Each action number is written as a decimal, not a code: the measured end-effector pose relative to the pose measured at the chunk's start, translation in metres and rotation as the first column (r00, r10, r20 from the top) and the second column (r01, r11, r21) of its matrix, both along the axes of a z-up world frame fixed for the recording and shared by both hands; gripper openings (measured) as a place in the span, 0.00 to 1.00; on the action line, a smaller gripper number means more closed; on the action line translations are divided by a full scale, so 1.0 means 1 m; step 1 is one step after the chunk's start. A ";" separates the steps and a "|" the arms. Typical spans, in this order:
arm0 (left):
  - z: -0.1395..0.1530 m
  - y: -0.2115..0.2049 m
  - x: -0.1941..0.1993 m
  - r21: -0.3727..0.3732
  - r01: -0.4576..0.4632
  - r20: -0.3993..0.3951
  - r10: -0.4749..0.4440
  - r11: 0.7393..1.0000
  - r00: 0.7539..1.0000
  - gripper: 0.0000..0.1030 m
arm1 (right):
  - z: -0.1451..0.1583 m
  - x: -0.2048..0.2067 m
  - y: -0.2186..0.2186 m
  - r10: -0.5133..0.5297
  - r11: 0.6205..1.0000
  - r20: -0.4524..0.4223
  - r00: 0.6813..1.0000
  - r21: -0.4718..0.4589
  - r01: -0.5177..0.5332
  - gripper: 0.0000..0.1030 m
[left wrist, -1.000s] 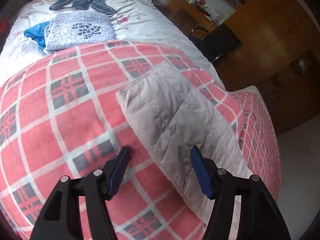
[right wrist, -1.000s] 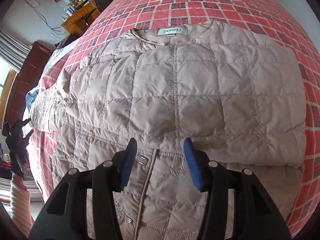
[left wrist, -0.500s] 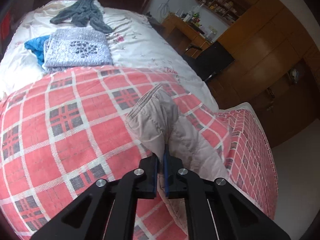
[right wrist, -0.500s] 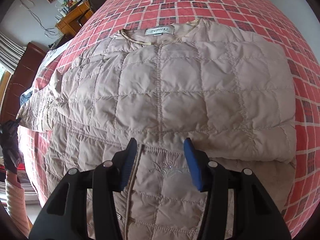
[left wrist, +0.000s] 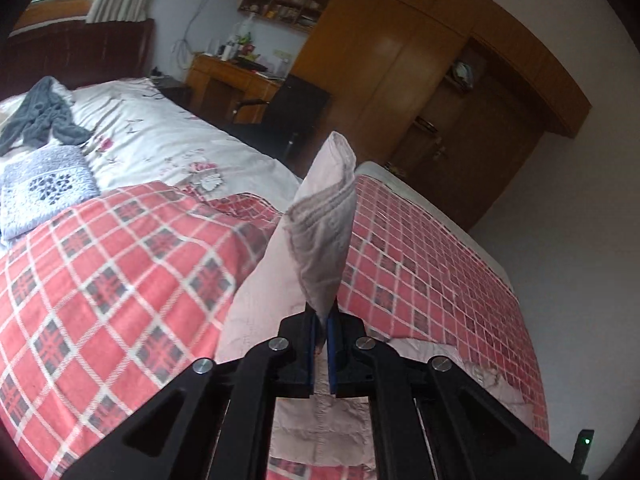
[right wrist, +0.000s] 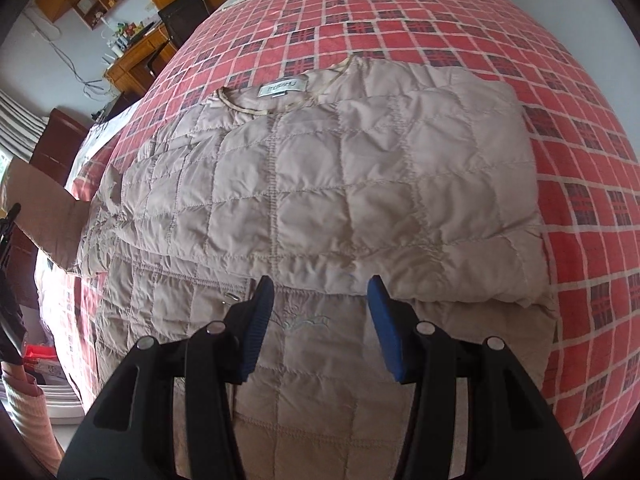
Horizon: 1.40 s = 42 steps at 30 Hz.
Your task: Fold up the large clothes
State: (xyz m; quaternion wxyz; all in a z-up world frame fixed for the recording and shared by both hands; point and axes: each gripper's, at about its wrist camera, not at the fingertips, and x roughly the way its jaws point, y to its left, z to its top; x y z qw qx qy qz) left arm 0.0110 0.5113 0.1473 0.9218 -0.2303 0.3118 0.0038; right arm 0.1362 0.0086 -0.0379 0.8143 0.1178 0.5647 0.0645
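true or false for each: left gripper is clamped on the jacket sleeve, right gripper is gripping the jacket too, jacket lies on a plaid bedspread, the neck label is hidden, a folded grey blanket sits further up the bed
1. The left gripper is clamped on the sleeve. True.
2. The right gripper is gripping the quilted jacket. False: its jaws stand open above the jacket, holding nothing.
3. The jacket lies on a red plaid bedspread. True.
4. The neck label is hidden. False: it shows plainly at the collar in the right wrist view.
5. A folded grey patterned blanket sits further up the bed. True, on the white sheet.
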 end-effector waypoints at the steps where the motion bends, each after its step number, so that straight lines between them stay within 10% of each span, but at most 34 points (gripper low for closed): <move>1: 0.001 -0.018 0.004 0.015 0.036 0.000 -0.036 0.999 0.999 0.04 | 0.000 -0.001 -0.003 -0.005 1.000 0.001 1.000 0.002 0.005 0.48; 23: -0.087 -0.245 0.026 0.061 0.469 -0.202 -0.449 0.881 0.871 0.04 | 0.002 -0.008 -0.034 -0.047 0.998 0.016 0.999 0.035 0.046 0.48; 32: -0.101 -0.245 0.010 -0.113 0.643 -0.201 -0.651 0.757 0.732 0.30 | 0.009 0.010 -0.015 -0.007 0.998 0.020 1.000 0.069 0.006 0.48; 39: -0.067 -0.162 0.007 0.042 0.440 -0.179 -0.427 0.897 0.887 0.38 | 0.021 0.039 0.031 0.108 0.985 0.032 0.994 0.132 -0.111 0.48; 42: -0.083 -0.138 0.016 0.078 0.373 -0.247 -0.345 0.924 0.906 0.37 | 0.021 0.057 0.062 0.170 0.973 0.026 0.985 0.156 -0.172 0.49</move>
